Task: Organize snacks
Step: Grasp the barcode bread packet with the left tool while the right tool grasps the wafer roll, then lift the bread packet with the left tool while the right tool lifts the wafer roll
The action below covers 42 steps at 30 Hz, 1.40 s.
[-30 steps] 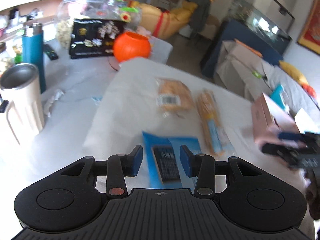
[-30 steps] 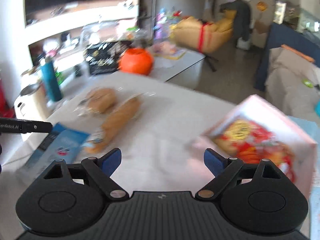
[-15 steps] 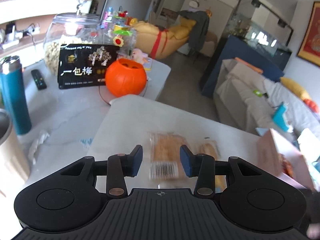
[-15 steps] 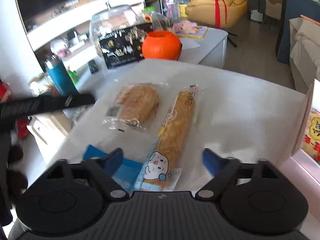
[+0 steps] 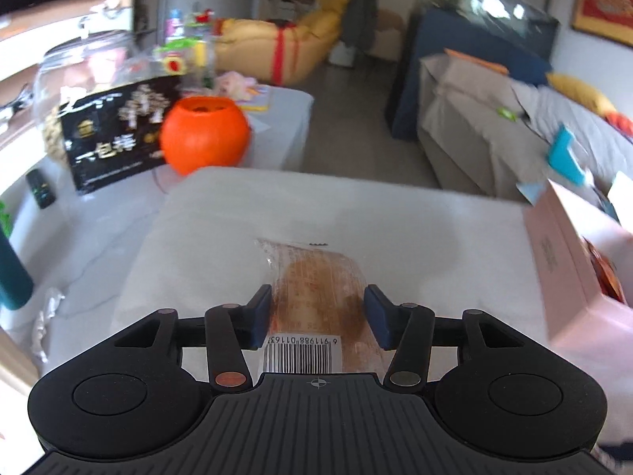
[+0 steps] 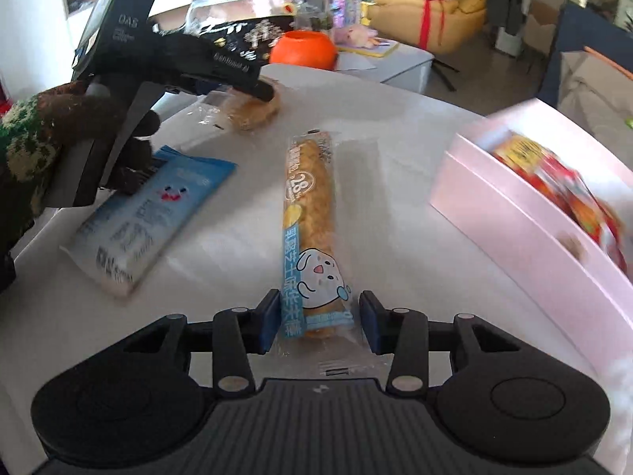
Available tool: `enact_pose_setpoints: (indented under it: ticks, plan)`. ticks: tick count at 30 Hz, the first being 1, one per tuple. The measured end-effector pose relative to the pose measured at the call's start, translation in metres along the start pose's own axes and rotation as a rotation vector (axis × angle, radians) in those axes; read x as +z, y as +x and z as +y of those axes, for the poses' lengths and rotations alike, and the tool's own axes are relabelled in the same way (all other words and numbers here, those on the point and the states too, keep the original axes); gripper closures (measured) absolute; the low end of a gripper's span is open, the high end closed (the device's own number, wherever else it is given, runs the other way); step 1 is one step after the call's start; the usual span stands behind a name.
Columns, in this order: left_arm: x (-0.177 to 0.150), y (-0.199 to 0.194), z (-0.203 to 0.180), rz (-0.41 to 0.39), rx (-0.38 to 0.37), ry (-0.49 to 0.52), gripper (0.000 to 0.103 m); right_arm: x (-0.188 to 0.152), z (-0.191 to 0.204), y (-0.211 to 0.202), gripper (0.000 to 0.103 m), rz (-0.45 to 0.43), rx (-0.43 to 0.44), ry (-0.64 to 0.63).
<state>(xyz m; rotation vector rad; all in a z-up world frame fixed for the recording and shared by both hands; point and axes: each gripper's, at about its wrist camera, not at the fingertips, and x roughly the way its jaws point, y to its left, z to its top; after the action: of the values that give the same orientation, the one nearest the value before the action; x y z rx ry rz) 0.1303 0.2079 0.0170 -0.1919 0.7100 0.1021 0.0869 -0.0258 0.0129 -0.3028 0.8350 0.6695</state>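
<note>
- Since the earlier frames, the left gripper (image 5: 318,316) has been carried from above the blue packet (image 6: 152,213) to the round bun (image 5: 316,293), and the right gripper (image 6: 316,324) has been brought from beside the pink box (image 6: 526,213) to the long bread stick (image 6: 310,213).
- Left jaws have just been opening; they are seen apart, with the bun's wrapper between the pads, which do not press on it.
- Right jaws have just been closing; they stand either side of the stick's near end, and a small gap is seen at the right pad, so no grip is shown.
- The round bun is golden-brown, sealed in clear film with red print and a white barcode label at its near end; it lies toward the far left of the white table (image 6: 395,126).
- The long bread stick is tan and crusty, in a clear-and-blue wrapper bearing a white cartoon rabbit; it lies lengthwise near the table's middle.
- The blue packet, flat with white print, lies near the left edge.
- The pink box, open and holding a red-and-yellow packet, sits at the right edge.
- A gloved hand (image 6: 67,118) is seen holding the left gripper.
</note>
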Motion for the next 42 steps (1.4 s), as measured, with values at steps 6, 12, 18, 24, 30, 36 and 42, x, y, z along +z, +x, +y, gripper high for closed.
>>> enact_pose_setpoints:
  ticks: [6,12,18,24,30,36,42]
  plan:
    - [-0.033,-0.031,-0.045,0.092,-0.177,0.072,0.05,-0.026,-0.026,-0.02,0.034,-0.011,-0.043,0.091]
    - [-0.062,-0.055,-0.074,0.12,-0.233,0.139,0.05,-0.052,-0.046,-0.032,0.017,-0.035,-0.127,0.135]
    - [-0.066,-0.059,-0.078,0.118,-0.221,0.133,0.05,-0.064,-0.056,-0.027,0.0,-0.07,-0.142,0.188]
    - [-0.063,-0.056,-0.078,0.113,-0.221,0.123,0.049,-0.069,-0.055,-0.028,0.0,-0.077,-0.144,0.185]
    - [-0.069,-0.053,-0.07,0.126,-0.284,0.055,0.048,-0.073,-0.052,-0.029,0.0,-0.101,-0.146,0.18]
    - [-0.084,-0.057,-0.07,0.151,-0.399,-0.002,0.048,-0.061,-0.055,-0.027,0.007,-0.132,-0.166,0.217]
    - [-0.093,-0.068,-0.084,0.108,-0.35,0.095,0.047,-0.053,-0.053,-0.022,0.015,-0.136,-0.223,0.186]
